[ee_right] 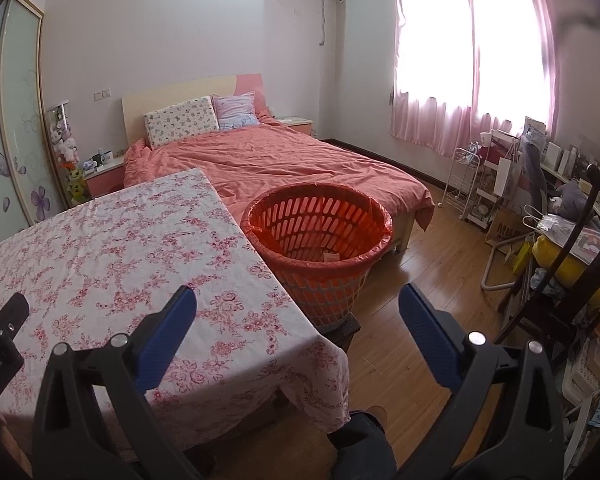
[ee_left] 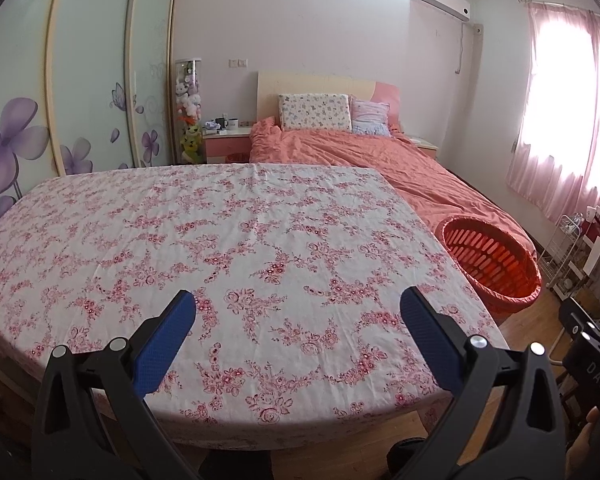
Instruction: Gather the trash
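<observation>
A red slotted basket with a red liner stands on a low stool at the right of the table; a small pale piece lies inside it. It also shows in the left wrist view. My left gripper is open and empty above the near part of the table with the floral cloth. My right gripper is open and empty above the table's right front corner, short of the basket. No loose trash shows on the cloth. The left gripper's body shows at the left edge of the right wrist view.
A bed with an orange cover lies behind the table and basket. A wardrobe with sliding doors is at the left. A chair, racks and clutter fill the right side. Wooden floor lies between.
</observation>
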`<state>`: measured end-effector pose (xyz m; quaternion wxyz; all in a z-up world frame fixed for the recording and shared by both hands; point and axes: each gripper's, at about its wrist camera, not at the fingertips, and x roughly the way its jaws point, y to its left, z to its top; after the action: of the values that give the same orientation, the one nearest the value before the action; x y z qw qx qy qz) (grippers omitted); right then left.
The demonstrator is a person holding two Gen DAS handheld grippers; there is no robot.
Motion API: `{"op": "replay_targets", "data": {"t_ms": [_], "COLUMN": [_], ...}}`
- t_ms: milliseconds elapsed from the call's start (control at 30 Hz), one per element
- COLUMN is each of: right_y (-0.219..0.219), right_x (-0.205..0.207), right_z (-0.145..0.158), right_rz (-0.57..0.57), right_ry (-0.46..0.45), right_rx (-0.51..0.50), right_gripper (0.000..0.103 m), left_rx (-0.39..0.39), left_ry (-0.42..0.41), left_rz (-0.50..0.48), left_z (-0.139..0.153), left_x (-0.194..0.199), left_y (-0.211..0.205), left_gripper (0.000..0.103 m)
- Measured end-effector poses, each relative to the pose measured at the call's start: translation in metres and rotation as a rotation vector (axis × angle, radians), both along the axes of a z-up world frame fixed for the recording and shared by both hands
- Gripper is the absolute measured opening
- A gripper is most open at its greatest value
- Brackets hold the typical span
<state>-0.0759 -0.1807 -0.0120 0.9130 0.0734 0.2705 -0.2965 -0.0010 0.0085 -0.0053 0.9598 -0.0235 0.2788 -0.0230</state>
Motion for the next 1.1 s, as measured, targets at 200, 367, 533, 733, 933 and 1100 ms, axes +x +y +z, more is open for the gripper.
{"op": "replay_targets", "data": {"t_ms": [200,367,533,733,933,1100], "right_y": [0.0011,0.0021,0.0021,-0.002,-0.0002,-0.0001], "right_x": [-0.0009,-0.0023,-0.0054,-0.0054,-0.0037,-0.0035], "right_z": [0.0018,0.0038,0.0056,0.0061,0.0058,0.0057], "right_rz": [0.011,0.006,-0.031,-0.03,-0.02,-0.02], "right_ry": [-0.001,0.001,0.01,0.016,0.02,0.02], "right_rx": [0.011,0.004,-0.033,-0.03,-0.033,-0.033], "right_gripper": [0.099,0.099,0.099,0.099,0.099,0.099], "left_rx": [0.003,0.015,0.024,0.031,0.028,0.028], "left_ry": [-0.004,-0.011,-0.011,-0.006,-0.005,-0.006], "left_rz": [-0.008,-0.008,-0.008,-0.01,-0.008,-0.008], "left_z": [0.0019,0.0037,0.0039,0.0037,0.0034,0.0034], "left_x": [-0.0028,-0.0051,-0.0051,-0.0044,-0.0047,-0.0049], "left_y": [-0.0026,-0.004,-0.0065,-0.0084,-0.0085,-0.0083], "left_gripper": [0.101,0.101,0.101,0.101,0.101,0.101]}}
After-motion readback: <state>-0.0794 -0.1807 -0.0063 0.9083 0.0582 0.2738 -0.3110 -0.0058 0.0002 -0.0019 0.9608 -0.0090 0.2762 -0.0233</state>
